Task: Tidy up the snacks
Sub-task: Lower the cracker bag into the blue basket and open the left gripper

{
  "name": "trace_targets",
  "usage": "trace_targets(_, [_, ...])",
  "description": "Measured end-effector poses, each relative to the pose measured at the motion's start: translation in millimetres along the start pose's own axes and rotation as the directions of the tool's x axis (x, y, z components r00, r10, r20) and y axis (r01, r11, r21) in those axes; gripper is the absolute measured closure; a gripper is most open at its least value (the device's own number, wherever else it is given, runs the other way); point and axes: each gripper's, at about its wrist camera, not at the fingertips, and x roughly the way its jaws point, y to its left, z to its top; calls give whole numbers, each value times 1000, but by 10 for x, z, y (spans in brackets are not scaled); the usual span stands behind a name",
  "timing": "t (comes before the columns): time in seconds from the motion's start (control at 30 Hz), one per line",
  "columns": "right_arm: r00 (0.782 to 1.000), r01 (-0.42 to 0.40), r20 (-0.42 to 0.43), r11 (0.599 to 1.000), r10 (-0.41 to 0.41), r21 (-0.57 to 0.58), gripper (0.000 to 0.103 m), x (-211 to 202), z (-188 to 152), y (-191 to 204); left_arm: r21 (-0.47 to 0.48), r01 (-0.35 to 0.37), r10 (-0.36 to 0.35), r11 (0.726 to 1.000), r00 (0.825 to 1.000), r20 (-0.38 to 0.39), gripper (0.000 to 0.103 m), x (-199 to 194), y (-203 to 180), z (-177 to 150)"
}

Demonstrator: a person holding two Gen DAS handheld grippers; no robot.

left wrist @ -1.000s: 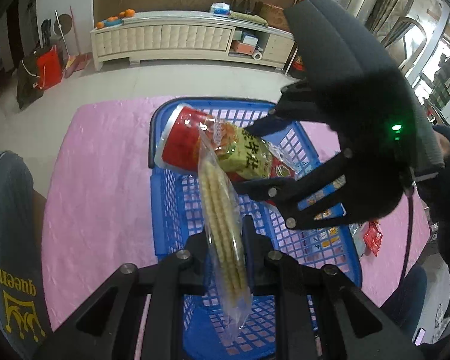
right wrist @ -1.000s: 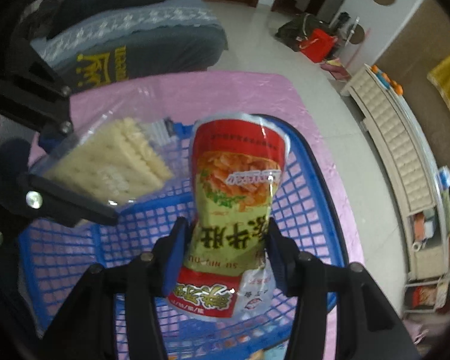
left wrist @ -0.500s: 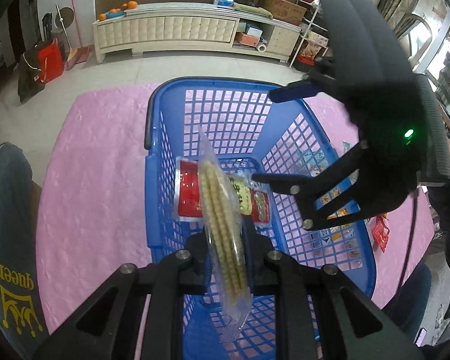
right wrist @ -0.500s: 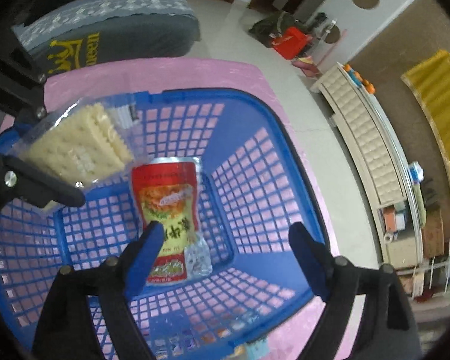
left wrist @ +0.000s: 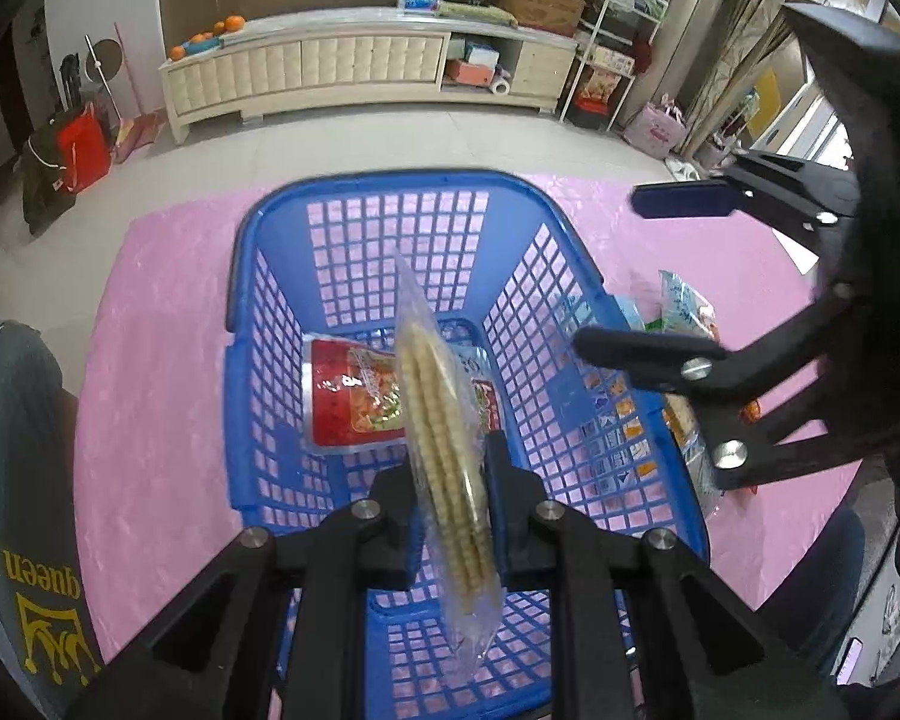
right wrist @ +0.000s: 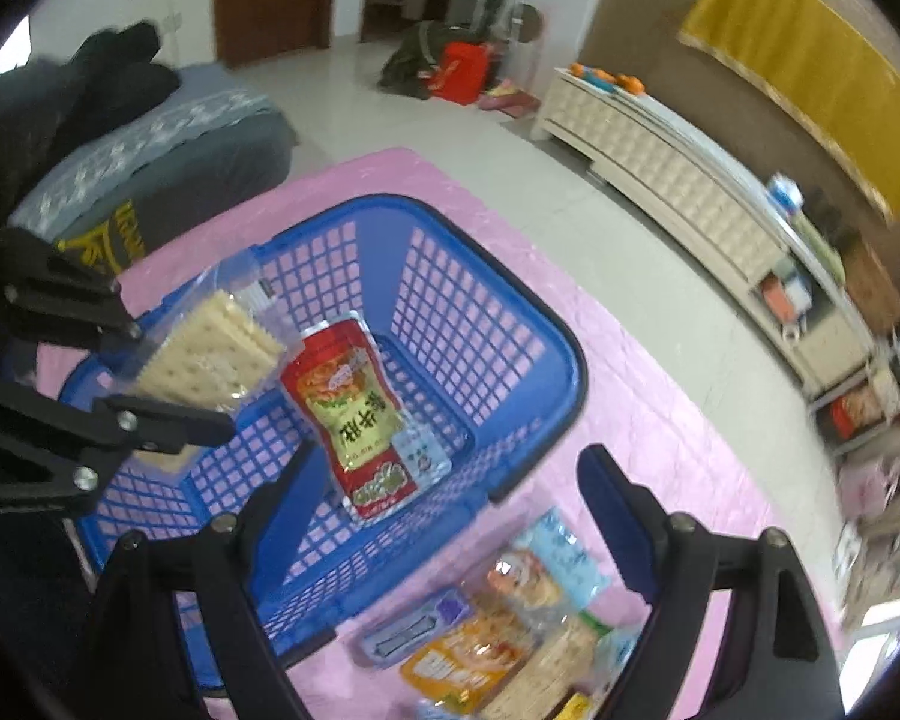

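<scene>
A blue plastic basket [left wrist: 258, 360] [right wrist: 534, 354] stands on a pink cloth. A red and green snack pouch [left wrist: 348, 396] [right wrist: 354, 414] lies flat on its floor. My left gripper [left wrist: 450, 480] is shut on a clear pack of crackers [left wrist: 444, 450] [right wrist: 210, 354], held edge-up over the near part of the basket. My right gripper [right wrist: 444, 480] is open and empty, over the basket's right rim; it also shows in the left wrist view [left wrist: 660, 276].
Several loose snack packs [right wrist: 510, 618] [left wrist: 684, 312] lie on the pink cloth [left wrist: 150, 360] just right of the basket. A person's grey-clad leg [left wrist: 12, 480] is at the left. A white cabinet [left wrist: 360, 72] stands across the floor.
My right gripper opened and let the red pouch drop into the basket, then drew back to the right. My left gripper moved over the basket, still holding the crackers.
</scene>
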Motion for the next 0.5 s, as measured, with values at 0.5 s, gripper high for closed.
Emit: trace_targets(0.5, [999,-36,-7,958,40,284,15,128,-225,-439,60,7,-4,998,999,-42,87,370,-196,320])
